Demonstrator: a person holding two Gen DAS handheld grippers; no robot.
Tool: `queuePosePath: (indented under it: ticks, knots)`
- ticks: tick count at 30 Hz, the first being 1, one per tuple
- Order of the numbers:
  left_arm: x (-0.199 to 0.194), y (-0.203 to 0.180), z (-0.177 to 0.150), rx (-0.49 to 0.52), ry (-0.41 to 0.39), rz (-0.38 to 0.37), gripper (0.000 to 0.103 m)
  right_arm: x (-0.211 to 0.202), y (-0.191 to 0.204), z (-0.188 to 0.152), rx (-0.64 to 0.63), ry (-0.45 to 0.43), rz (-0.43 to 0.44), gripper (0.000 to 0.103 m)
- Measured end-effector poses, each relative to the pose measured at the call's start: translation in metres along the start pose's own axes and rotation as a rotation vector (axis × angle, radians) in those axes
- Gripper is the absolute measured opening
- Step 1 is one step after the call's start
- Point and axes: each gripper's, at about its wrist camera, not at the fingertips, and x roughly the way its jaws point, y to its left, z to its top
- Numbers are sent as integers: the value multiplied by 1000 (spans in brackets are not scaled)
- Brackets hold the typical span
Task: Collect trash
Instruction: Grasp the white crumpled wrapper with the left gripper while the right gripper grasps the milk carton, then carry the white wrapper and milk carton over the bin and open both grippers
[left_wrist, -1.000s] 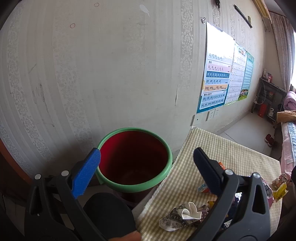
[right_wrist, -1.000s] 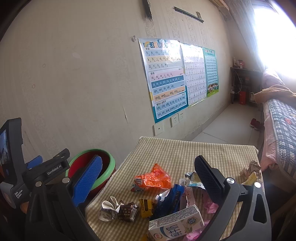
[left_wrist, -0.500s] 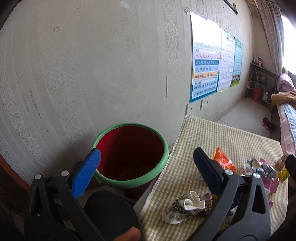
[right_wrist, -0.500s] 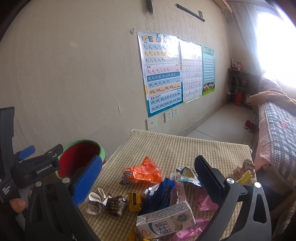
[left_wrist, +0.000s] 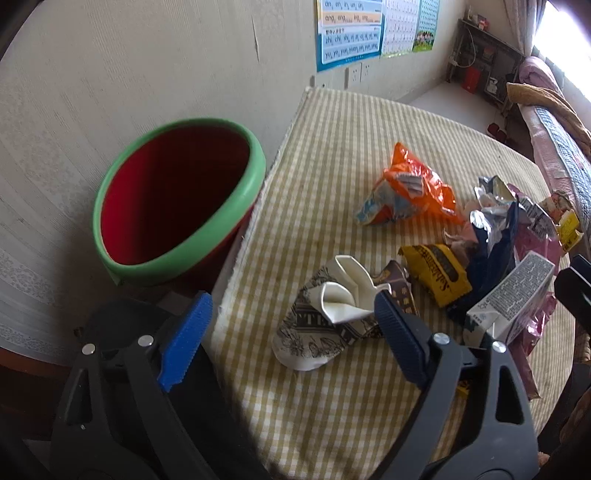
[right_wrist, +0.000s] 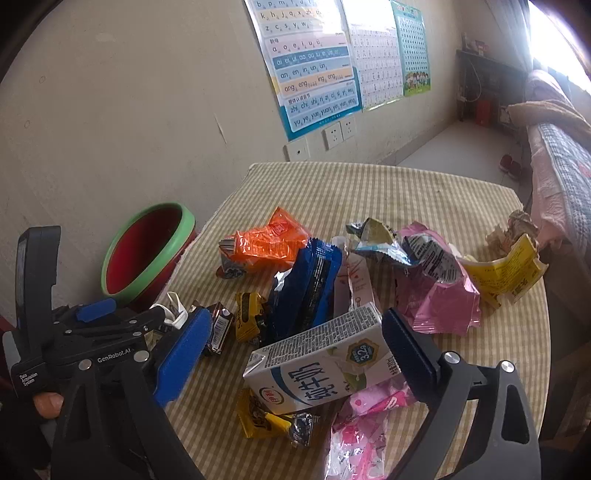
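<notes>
Crumpled paper cup (left_wrist: 334, 314) — between left gripper (left_wrist: 291, 338) fingers.

The right gripper (right_wrist: 295, 341) covers the near right end of the milk carton (right_wrist: 317, 363), and a yellow wrapper (right_wrist: 258, 417) lies half under it. The bin's (left_wrist: 177, 206) bottom is lost in shadow. The crumpled paper cup (left_wrist: 325, 317) is partly behind the left gripper (left_wrist: 291, 328). The posters (right_wrist: 314, 62) are cut off at the top edge, and the far shelf (right_wrist: 487, 88) is too small to make out.

Red bin (left_wrist: 173, 206) with green rim, beige checked tablecloth (left_wrist: 332, 147), orange wrapper (right_wrist: 269, 240), blue-padded tongs (right_wrist: 295, 339)
</notes>
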Motion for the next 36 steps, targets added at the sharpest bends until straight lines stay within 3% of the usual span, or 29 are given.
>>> queuePosePath:
  ticks: [3, 6, 13, 20, 23, 28, 31, 32, 34, 36]
  knots:
    - [9, -4, -3, 11, 39, -43, 87, 5, -2, -3, 15, 26, 13, 85]
    - [15, -9, -6, 23, 70, -41, 69, 6, -3, -4, 26, 35, 24, 85]
    - [18, -2, -6, -9, 101, -83, 57, 7, -13, -5, 65, 64, 26, 85]
    - [21, -3, -6, -12, 116, -89, 57, 19, -28, -12, 140, 113, -7, 85]
    - [25, -3, -6, -15, 135, -90, 69, 22, -36, -16, 183, 127, -8, 86]
    - [33, -5, -9, -8, 167, -106, 69, 38, -48, -22, 265, 173, -1, 86]
    - [34, -4, -10, -12, 172, -122, 63, 44, -49, -23, 283, 191, 21, 86]
    - [33, -3, -10, -15, 170, -129, 61, 44, -49, -23, 283, 196, 27, 85]
    - [30, -1, -11, -27, 158, -145, 48, 41, -49, -23, 300, 190, 43, 77]
    - [26, -2, -10, -37, 146, -156, 47, 37, -54, -24, 335, 175, 68, 68]
